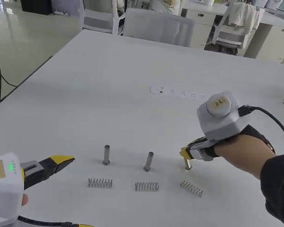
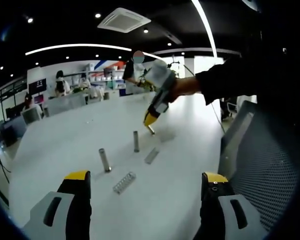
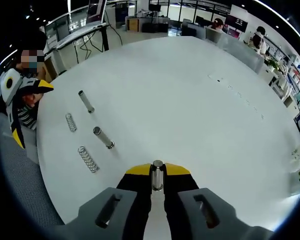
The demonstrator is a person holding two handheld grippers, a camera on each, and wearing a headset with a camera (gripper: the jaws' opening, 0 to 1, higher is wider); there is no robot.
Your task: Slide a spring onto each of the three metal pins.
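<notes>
The right hand-held gripper (image 3: 157, 171) is clamping one upright metal pin (image 3: 157, 181) between its jaws, the left hand-held gripper (image 2: 146, 176) is hovering released, and three springs (image 1: 146, 186) are lying on the tabletop (image 1: 132, 71) ahead of it.

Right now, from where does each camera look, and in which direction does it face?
Head view: on the headset, facing down at table, pins and springs; left gripper, right gripper and hand show.
Left gripper view: on the left gripper, facing across the pins to the right gripper; own jaws apart.
Right gripper view: on the right gripper, facing along jaws shut on the end pin.
Shared: both gripper views see pins and springs.
</notes>
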